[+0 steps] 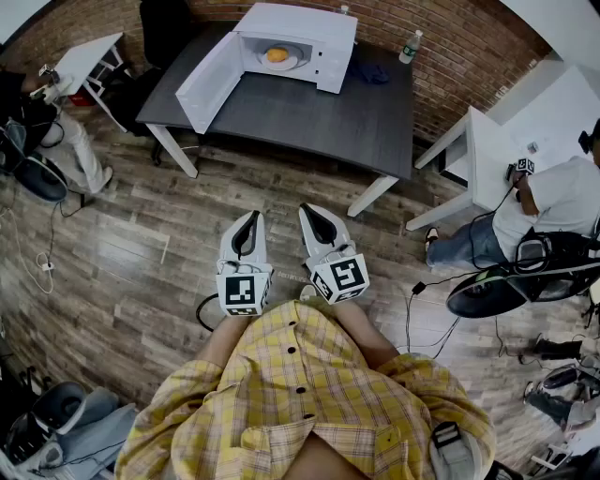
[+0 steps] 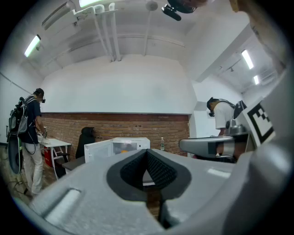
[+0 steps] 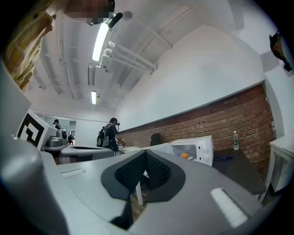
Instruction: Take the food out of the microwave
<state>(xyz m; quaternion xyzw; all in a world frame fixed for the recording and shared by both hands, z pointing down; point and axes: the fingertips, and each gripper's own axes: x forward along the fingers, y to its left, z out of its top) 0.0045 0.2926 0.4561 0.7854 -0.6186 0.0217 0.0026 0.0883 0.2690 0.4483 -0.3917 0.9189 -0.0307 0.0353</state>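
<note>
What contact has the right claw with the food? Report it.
Apart. Head view shows the right claw over floor, the food far off inside the microwave.

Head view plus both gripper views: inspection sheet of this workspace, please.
Surface: dark table by a brick wall.
Job's things: white microwave on the table, door swung open; orange food on a plate inside.
Clutter: bottle and dark cloth right of the microwave.
Grippers: left gripper and right gripper both shut, empty, held before the wearer, short of the table.
Cables: black cable and white cable on the wood floor.
Surroundings: white left desk and right desk; a left bystander and a right bystander.
</note>
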